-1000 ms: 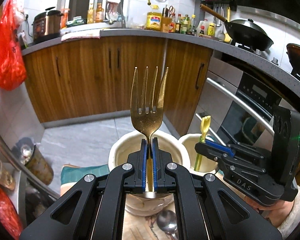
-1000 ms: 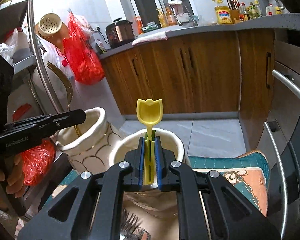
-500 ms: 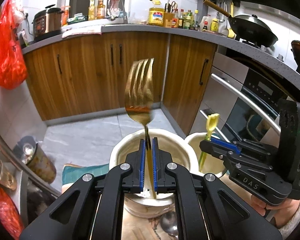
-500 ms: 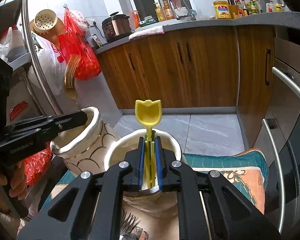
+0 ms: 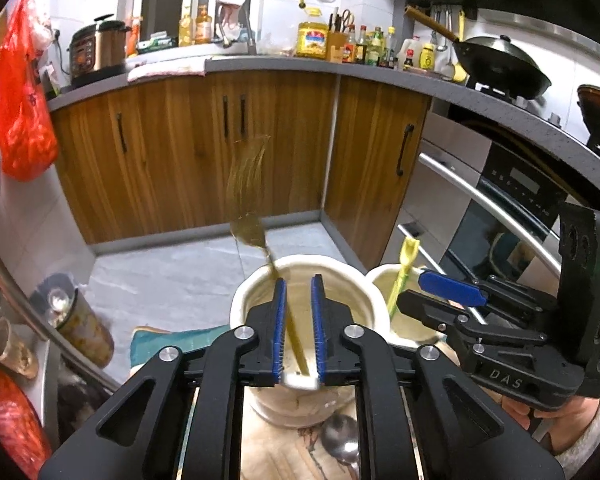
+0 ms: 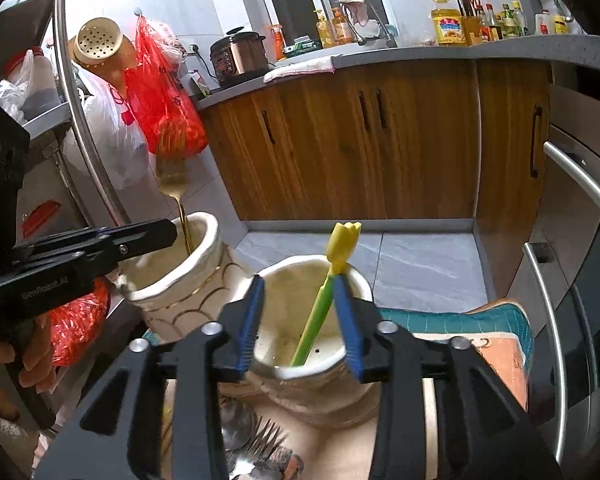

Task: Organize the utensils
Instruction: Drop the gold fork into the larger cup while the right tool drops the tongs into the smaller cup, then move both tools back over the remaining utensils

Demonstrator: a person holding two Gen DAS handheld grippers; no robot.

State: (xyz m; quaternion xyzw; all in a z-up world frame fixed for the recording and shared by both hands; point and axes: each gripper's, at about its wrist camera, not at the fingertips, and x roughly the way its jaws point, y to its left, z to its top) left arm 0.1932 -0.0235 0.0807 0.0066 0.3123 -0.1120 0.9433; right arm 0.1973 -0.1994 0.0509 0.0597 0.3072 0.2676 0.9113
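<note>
Now gold fork [image 5: 247, 184] blurred, seemingly tines-up, leaning left in pot [image 5: 340, 280].

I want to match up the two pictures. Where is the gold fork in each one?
Left wrist view: the gold fork stands in the middle, blurred, tilting left, its handle running down between the opening jaws of the left gripper into the cream ceramic holder.
Right wrist view: the fork is at the left, rising from that holder.
Shared landmark: the rice cooker on the counter.
</note>
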